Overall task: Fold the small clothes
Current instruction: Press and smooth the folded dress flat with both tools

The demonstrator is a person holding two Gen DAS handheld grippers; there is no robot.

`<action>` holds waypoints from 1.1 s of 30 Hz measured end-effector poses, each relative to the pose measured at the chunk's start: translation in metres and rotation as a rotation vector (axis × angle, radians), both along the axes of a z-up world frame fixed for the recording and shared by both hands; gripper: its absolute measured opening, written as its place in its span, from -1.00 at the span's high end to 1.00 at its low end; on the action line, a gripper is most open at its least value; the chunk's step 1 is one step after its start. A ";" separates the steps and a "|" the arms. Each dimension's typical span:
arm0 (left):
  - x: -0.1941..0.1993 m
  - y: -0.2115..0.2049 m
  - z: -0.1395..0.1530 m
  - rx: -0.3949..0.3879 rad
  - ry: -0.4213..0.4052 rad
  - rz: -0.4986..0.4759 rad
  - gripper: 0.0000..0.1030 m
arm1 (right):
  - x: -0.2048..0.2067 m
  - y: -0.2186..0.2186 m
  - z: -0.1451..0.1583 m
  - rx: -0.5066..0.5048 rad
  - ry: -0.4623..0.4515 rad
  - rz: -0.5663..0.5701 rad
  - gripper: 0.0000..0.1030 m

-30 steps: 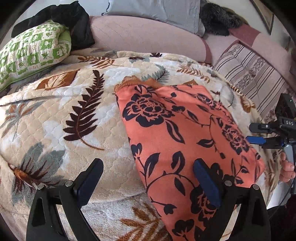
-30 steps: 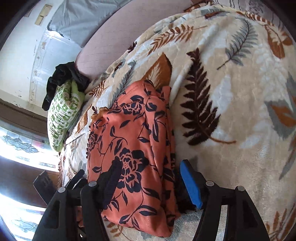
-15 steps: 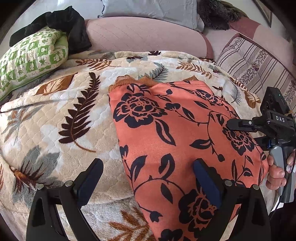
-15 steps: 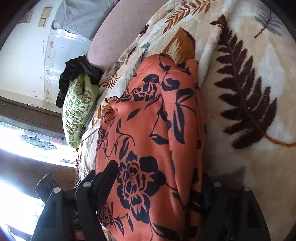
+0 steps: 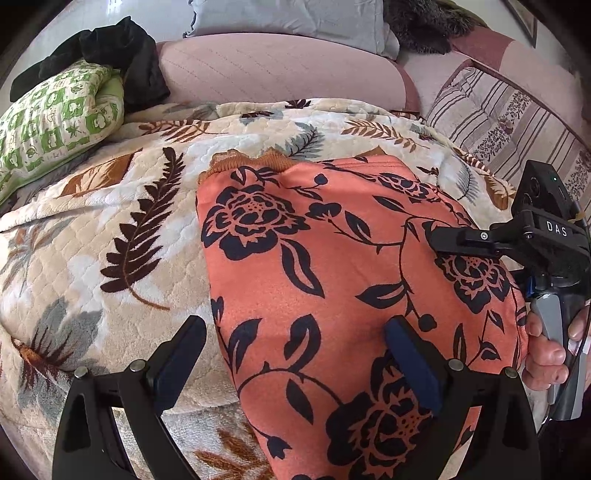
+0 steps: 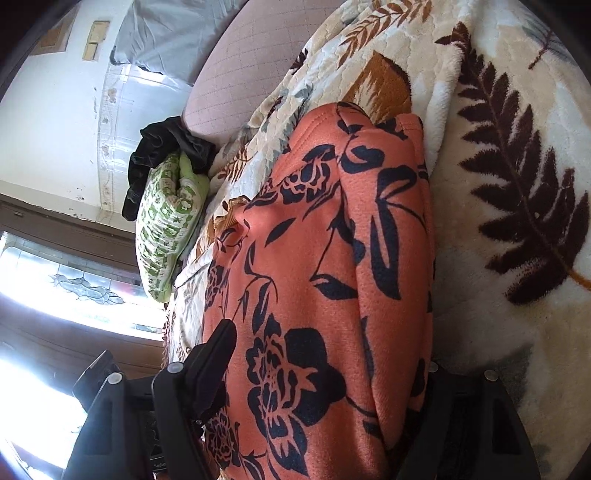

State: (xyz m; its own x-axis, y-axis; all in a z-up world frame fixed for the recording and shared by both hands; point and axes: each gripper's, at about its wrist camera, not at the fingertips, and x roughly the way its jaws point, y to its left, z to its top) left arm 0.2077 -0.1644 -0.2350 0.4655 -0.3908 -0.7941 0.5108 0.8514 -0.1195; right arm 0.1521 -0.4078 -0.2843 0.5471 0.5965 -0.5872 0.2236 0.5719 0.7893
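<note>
1. The orange floral garment (image 5: 332, 288) lies folded on the leaf-patterned blanket (image 5: 110, 229) that covers the bed, its ribbed hem (image 5: 251, 164) at the far end in the left wrist view.
2. The left tool (image 5: 295, 354) stands released, its two fingers spread wide. One finger (image 5: 181, 354) is over bare blanket just beside the garment's edge; the other finger (image 5: 410, 358) is over the printed cloth.
3. The edge of the garment nearest this tool runs between the two fingers. Whether either pad touches the cloth cannot be told.
4. The right tool (image 6: 325, 369) straddles a side of the folded garment (image 6: 325, 258). Its left finger (image 6: 218, 350) shows above the cloth on one side.
5. Its other finger is hidden behind the folded edge, with only the black bracket (image 6: 469, 398) visible. The jaws are wide apart with fabric bulging between them, so the tool is not clenched on it.
6. From the left wrist view, the right tool (image 5: 436, 240) reaches in from the right with one black finger (image 5: 465, 240) lying over the cloth. The person's right hand (image 5: 546, 350) wraps its handle.
7. At the bed's far corner lie a green-and-white patterned pillow (image 5: 55, 122) and a black garment (image 5: 118, 51) draped over it.
8. A pink bolster (image 5: 277, 70) runs along the head of the bed, with a grey pillow (image 5: 295, 14) behind it and a striped cushion (image 5: 498, 122) to the right.
</note>
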 end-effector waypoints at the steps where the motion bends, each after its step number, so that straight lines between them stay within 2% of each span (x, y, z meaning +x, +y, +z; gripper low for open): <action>1: 0.000 0.000 0.000 0.001 -0.004 0.000 -0.90 | 0.000 0.002 0.001 -0.004 -0.003 0.001 -0.47; 11: -0.008 -0.005 0.005 0.005 -0.056 -0.035 -0.90 | 0.001 0.011 0.015 -0.016 -0.049 0.011 -0.36; 16: -0.009 -0.007 0.005 0.007 -0.056 -0.039 -0.90 | 0.001 0.016 0.024 -0.020 -0.091 0.018 -0.35; 23: -0.006 -0.011 -0.003 0.016 -0.032 -0.041 -0.96 | 0.010 0.019 0.002 -0.055 0.013 0.024 -0.29; 27: 0.000 -0.007 -0.009 -0.029 0.021 -0.024 -0.99 | 0.011 0.018 -0.001 -0.042 0.013 0.019 -0.29; 33: -0.004 -0.008 -0.010 -0.018 -0.004 -0.038 -0.99 | 0.012 0.016 -0.005 -0.032 0.010 0.015 -0.30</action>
